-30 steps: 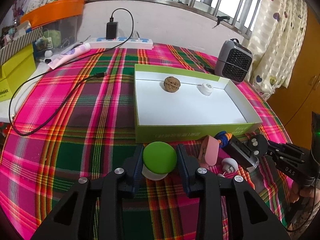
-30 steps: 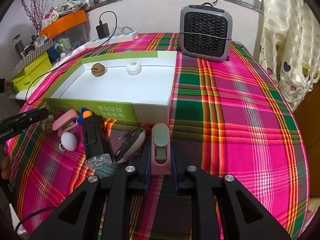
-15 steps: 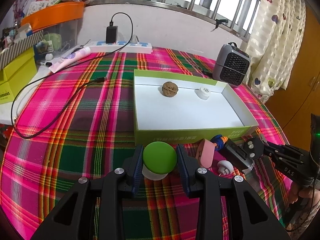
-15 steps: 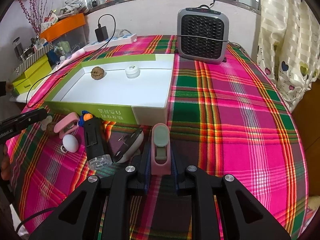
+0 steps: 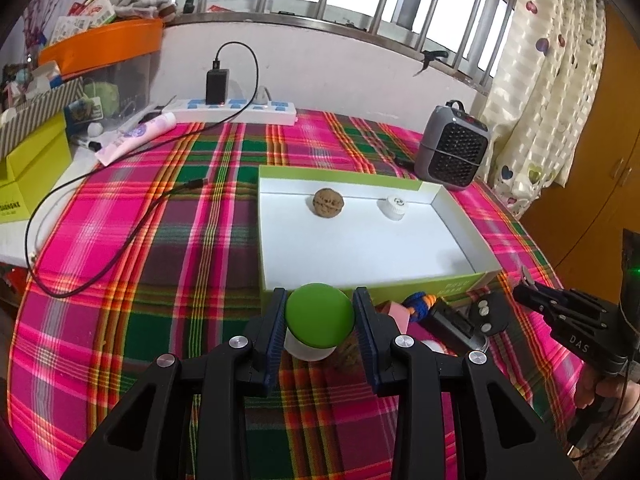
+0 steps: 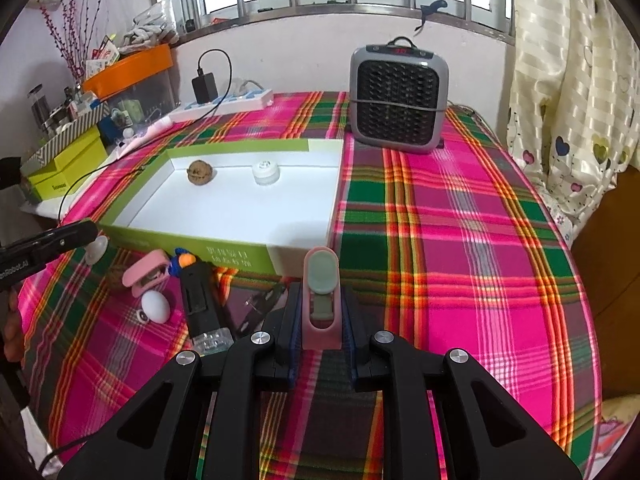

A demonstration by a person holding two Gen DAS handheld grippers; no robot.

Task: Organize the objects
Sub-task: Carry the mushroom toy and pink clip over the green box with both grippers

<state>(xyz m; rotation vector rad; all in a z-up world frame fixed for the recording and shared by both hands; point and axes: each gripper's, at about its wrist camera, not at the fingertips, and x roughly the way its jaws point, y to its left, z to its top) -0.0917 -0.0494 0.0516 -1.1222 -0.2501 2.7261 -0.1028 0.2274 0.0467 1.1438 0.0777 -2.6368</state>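
Note:
My left gripper (image 5: 320, 320) is shut on a green-capped white jar (image 5: 319, 316), held above the cloth just in front of the green box (image 5: 456, 286). The box's white tray holds a walnut (image 5: 328, 203) and a white cap (image 5: 394, 207). My right gripper (image 6: 321, 312) is shut on a pink clip with a grey-green tab (image 6: 321, 300), lifted near the box's front right corner (image 6: 296, 254). On the cloth before the box lie a pink stapler (image 6: 144, 274), a white egg-shaped piece (image 6: 156, 307), a black tool (image 6: 198, 300) and a blue-orange knot (image 6: 182, 261).
A grey heater (image 6: 398, 96) stands behind the box on the right. A power strip with charger (image 5: 236, 106) and its black cable (image 5: 100, 216) lie at the back left. Yellow boxes (image 5: 28, 168) and an orange bin (image 5: 104, 46) line the left edge.
Both grippers have risen and pulled back a little with their objects. The jar and the pink clip are off the cloth, and the table looks farther away.

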